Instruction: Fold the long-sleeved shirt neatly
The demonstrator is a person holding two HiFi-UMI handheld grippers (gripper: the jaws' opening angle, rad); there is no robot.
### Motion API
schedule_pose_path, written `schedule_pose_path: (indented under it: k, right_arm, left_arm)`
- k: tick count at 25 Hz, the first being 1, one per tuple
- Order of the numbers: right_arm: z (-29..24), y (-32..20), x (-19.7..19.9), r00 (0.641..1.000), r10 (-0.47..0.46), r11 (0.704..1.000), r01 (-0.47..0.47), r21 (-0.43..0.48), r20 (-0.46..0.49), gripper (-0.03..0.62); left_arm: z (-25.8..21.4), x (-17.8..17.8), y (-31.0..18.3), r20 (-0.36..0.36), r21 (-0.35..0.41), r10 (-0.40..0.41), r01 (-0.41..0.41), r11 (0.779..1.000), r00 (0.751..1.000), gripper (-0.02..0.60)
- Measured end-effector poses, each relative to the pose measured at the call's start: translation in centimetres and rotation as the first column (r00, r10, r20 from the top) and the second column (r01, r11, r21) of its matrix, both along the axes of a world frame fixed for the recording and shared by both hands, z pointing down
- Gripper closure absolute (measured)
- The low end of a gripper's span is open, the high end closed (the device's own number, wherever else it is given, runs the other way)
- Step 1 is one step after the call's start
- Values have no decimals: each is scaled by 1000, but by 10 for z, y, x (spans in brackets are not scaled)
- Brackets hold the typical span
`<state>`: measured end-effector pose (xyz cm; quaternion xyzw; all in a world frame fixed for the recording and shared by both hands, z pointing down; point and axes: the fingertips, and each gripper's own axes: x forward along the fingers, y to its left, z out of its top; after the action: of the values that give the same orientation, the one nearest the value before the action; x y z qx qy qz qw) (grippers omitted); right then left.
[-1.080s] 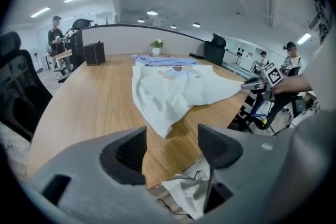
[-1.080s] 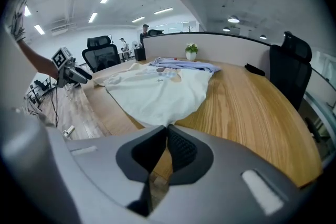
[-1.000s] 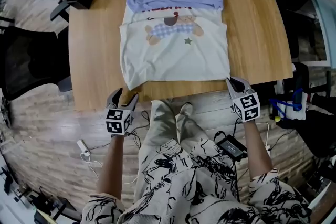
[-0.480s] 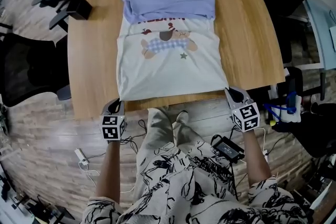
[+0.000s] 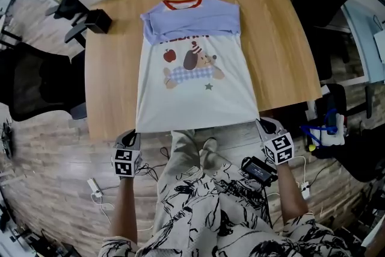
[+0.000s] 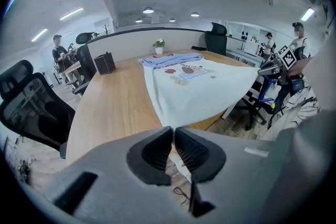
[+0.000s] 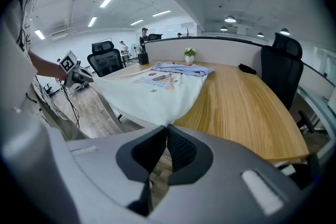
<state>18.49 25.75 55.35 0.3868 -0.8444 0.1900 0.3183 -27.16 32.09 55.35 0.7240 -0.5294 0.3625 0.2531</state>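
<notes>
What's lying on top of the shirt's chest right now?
The blue sleeves lie folded across the shirt, hiding most of its red lettering; the dog print below shows.

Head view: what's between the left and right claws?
The shirt fills that stretch: its bottom hem runs from the left claw to the right claw, each shut on a corner, as the head view shows.

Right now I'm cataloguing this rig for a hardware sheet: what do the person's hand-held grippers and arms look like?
The left hand-held gripper and the right hand-held gripper both have smooth grey bodies and dark, ribbed, rounded wedge-shaped pads. Each carries a white cube with black square markers. The person wears a short-sleeved white top with a black scribble print.
</notes>
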Motion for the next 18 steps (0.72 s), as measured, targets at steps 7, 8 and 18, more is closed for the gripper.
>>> schedule_pose_path:
  k: [7,8,18]
  right_arm:
    - [-50,-17,3,998,12,998,-16,68,63,577]
    - [-62,-26,3,997,20,996,-27,80,76,577]
    - [-199,-152,-5,982,52,965,-96,242,183,577]
  left_arm:
    - [-52,10,-20,-28,86,-23,25,996,999,558]
    - [-67,9,-30,-33,111,-23,26,993,999,558]
    - [-217,2,-163,-14,303,54,-47,952,998,558]
